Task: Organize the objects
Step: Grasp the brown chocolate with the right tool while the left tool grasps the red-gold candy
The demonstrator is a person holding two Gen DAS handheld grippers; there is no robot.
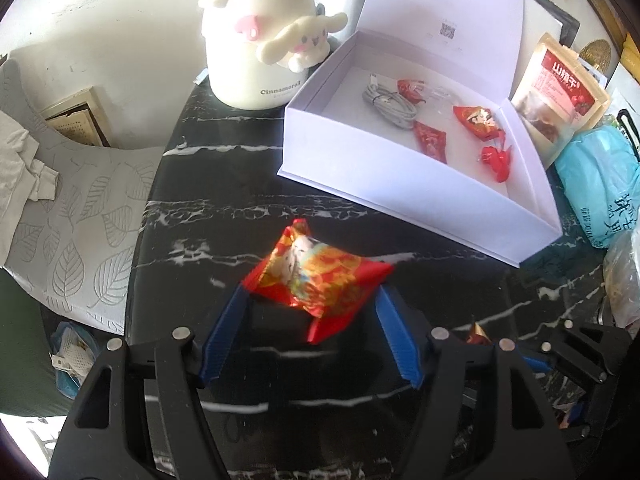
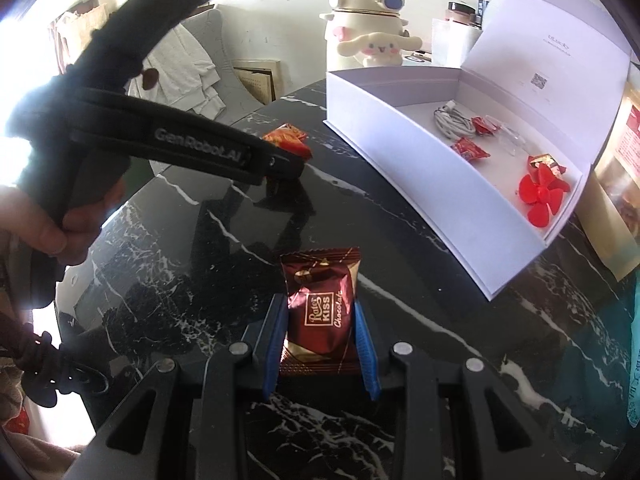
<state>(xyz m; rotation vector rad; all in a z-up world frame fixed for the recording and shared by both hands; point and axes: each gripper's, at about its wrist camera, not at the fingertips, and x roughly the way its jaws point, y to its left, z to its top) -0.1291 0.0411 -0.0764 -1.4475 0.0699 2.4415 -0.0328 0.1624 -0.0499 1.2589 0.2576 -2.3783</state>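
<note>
A red and orange candy packet spans between the blue fingers of my left gripper, which is shut on it just above the black marble table. The right wrist view shows that same packet at the left gripper's tip, with a hand on the handle. My right gripper is shut on a dark red chocolate packet. An open white box lies ahead and to the right. It holds a grey cable, several red candies and a red propeller.
A cream Cinnamoroll bottle stands behind the box's left corner. A snack pouch and a blue plastic bag crowd the box's right side. A grey leaf-patterned chair sits past the table's left edge.
</note>
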